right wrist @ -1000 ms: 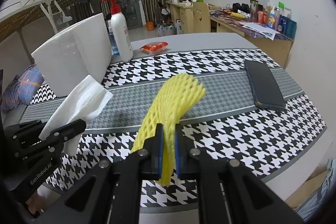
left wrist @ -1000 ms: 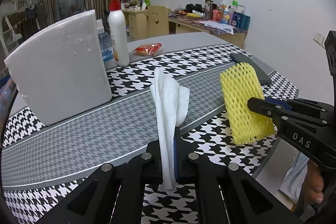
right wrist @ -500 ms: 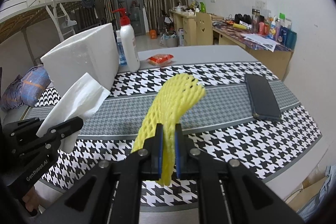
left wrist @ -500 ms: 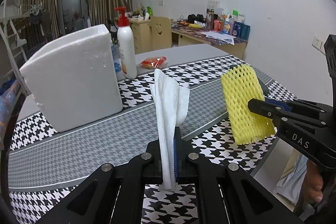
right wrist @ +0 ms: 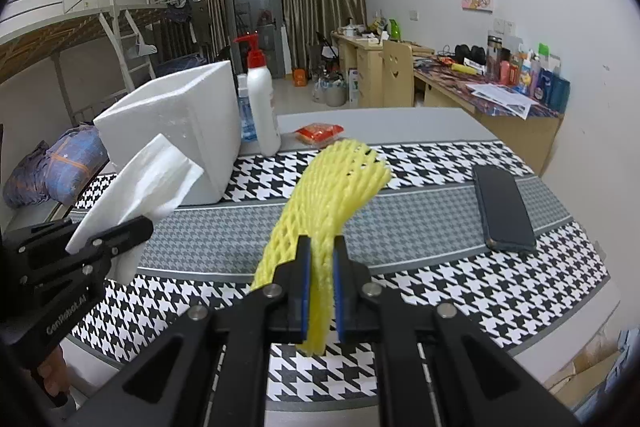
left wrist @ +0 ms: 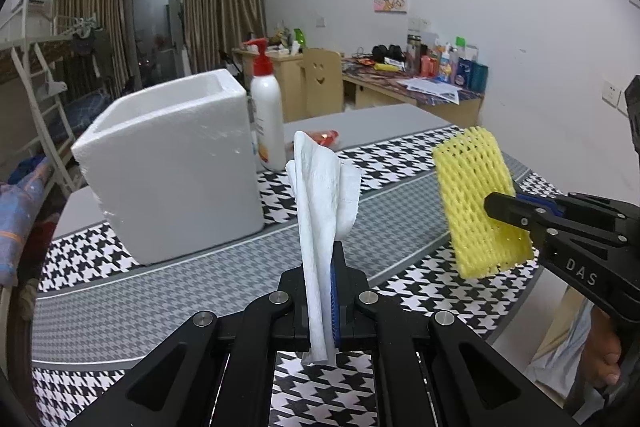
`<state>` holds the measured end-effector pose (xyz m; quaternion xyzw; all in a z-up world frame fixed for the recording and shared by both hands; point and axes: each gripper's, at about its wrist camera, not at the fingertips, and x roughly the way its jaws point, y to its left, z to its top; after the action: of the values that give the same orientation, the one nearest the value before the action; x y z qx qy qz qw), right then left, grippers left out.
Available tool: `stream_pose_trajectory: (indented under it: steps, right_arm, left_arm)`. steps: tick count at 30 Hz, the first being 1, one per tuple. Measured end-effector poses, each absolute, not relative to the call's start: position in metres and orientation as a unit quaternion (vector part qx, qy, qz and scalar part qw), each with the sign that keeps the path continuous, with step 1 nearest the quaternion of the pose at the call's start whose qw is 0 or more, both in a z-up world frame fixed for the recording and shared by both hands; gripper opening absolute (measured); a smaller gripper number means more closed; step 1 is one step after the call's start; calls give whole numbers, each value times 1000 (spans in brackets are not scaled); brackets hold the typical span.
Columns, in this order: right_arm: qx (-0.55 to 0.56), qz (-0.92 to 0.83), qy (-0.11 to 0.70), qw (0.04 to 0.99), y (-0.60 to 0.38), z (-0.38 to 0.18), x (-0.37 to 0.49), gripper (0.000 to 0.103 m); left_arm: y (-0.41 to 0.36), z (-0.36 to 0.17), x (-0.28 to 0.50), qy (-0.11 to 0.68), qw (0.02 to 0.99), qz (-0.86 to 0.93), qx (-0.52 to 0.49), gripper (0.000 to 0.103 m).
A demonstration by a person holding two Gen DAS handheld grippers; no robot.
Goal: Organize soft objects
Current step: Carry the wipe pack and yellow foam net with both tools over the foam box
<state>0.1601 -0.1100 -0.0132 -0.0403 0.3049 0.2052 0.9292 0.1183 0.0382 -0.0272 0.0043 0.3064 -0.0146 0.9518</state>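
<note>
At the far left of the desk (left wrist: 208, 291), which is covered in a black-and-white houndstooth cloth, a white open-topped foam box (left wrist: 172, 163) is standing, with a white pump bottle with a red cap (left wrist: 266, 115) just beside it on the right. Nearer, left of centre, the left gripper (left wrist: 322, 303) is pinching a folded white paper tissue (left wrist: 320, 203) tight between its fingers, holding it upright above the desk. To the right, the right gripper (right wrist: 320, 287) is clamping a yellow foam mesh fruit sleeve (right wrist: 332, 187) between its fingers (right wrist: 303, 279); the sleeve is arching up and forward, clear of the desk. Farther right, a dark flat phone (right wrist: 502, 211) is lying on the cloth.

The step in hand is probably carrying both soft things to the foam box. To do it well, both holds should be kept firm, since each thing is limp and is gripped only near its lower end. Each should go over the box's rim before release, the tissue first as it is nearer, while steering clear of the pump bottle.
</note>
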Motion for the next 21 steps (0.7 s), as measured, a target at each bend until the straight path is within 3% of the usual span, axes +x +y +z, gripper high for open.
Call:
stream_pose_trajectory:
  steps: [21]
  right_arm:
    - [-53,229,269,934,-96,9,161,13]
  left_arm:
    - [53,5,121,262,965,8,5,6]
